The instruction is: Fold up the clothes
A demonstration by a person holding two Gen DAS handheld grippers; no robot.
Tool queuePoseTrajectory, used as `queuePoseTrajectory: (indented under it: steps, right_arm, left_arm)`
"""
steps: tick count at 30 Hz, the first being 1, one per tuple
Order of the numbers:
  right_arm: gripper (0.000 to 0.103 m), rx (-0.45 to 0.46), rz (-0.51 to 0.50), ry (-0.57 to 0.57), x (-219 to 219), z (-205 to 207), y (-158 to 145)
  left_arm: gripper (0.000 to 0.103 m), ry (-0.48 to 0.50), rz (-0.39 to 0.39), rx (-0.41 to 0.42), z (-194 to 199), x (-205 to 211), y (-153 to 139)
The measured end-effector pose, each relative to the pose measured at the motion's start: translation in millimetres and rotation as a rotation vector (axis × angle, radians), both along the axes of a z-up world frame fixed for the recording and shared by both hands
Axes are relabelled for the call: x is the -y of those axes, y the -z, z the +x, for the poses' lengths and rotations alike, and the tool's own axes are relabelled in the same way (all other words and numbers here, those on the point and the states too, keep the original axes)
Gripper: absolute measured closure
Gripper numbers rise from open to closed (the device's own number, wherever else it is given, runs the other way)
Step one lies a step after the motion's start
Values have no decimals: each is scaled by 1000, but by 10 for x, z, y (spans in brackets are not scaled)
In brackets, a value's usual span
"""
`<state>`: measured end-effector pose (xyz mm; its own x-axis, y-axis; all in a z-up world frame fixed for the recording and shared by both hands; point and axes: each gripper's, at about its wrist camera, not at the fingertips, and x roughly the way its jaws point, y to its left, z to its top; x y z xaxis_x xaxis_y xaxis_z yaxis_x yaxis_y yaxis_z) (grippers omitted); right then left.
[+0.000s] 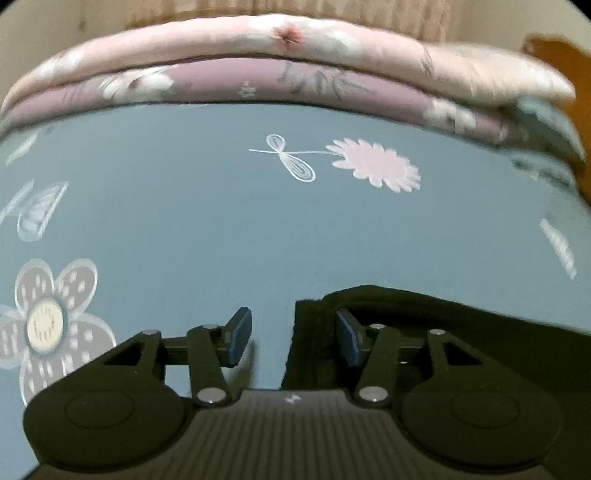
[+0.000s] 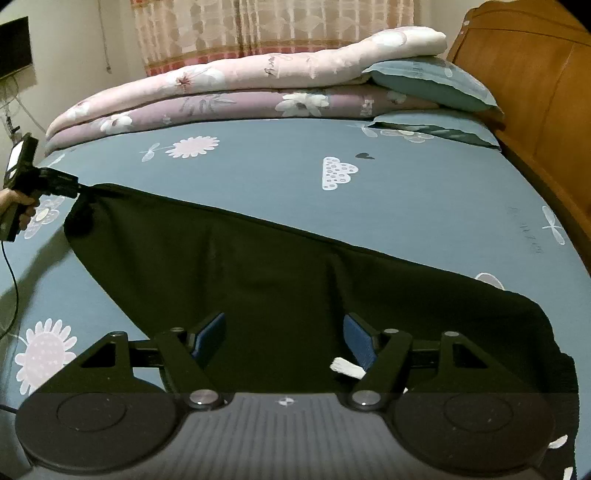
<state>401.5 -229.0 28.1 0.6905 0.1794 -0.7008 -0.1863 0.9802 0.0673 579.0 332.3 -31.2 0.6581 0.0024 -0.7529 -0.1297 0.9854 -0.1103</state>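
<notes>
Nearest you, the left gripper (image 1: 293, 341) stands half open over the corner of the dark, limp cloth garment (image 2: 280, 273) on the blue flowered bedsheet (image 2: 406, 206). The right gripper (image 2: 284, 338) gapes wide, empty. It looks light and floppy; pinch its hem at nine o'clock.

Wooden headboard (image 2: 524, 85), patterned curtain (image 2: 273, 29) (lace-like), pale wall (image 2: 110, 37).

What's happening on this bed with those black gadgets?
A person is folding a dark garment spread on the blue flowered bedsheet, using hand-held tongs. The left tongs are open at a corner of the cloth. The right tongs hover open over its near edge. Folded quilts are stacked at the far side.
</notes>
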Motion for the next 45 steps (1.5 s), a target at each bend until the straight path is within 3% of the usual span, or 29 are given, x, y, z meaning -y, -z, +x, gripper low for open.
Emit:
queuePoseTrajectory:
  steps: [6, 8, 13, 17, 18, 19, 20, 23, 25, 26, 29, 30, 32, 35, 37, 40, 42, 45]
  right_arm:
    - [28, -4, -4, -11, -47, -16, -1]
    - [28, -5, -6, -13, -60, -21, -2]
    - [28, -8, -11, -21, -95, -35, -4]
    - [28, -11, -14, -26, -123, -46, -6]
    - [28, -9, -14, -24, -120, -51, -6]
    - [28, -8, -9, -20, -113, -49, -6]
    - [28, -6, -6, -18, -110, -51, -6]
    - [28, -4, 1, -14, -101, -58, -5]
    - [28, -6, -2, -15, -89, -66, 10]
    - [28, -8, 1, -13, -76, -62, 17]
    - [28, -9, 10, -7, -41, -58, 39]
    - [28, -9, 14, -6, -31, -56, 47]
    - [26, -10, 19, -5, -20, -50, 61]
    - [26, -12, 27, -8, -24, -29, 82]
    - [26, -16, 28, -12, -36, -8, 97]
    - [26, -21, 21, -11, -53, -2, 113]
    - [26, -23, 16, -8, -50, -11, 112]
    - [24, -28, -1, 3, 0, -51, 96]
  left_arm:
    - [41, -64, -162, 0, -207, -204, 88]
    - [41, -86, -159, -14, -245, -189, 116]
    - [41, -147, -240, -86, -416, -72, 333]
    - [44, -170, -266, -51, -602, 71, 408]
    - [49, -163, -249, -44, -613, 120, 409]
    - [73, -156, -227, -40, -609, 155, 414]
    - [82, -148, -205, -39, -604, 189, 418]
    - [84, -125, -138, -67, -566, 271, 375]
    - [82, -126, -101, -84, -558, 292, 320]
    - [73, -134, -87, -93, -559, 289, 293]
    - [66, -160, -11, -109, -601, 285, 188]
    - [58, -158, 18, -105, -628, 309, 128]
    - [51, -143, 107, -106, -652, 412, 4]
    - [49, -98, 280, -52, -673, 705, -203]
    - [44, 38, 288, 0, -622, 995, -270]
    - [41, 244, 195, 7, -430, 1457, -134]
    - [41, 309, 199, -14, -266, 1727, 69]
    - [42, 305, 216, -55, -23, 1866, 382]
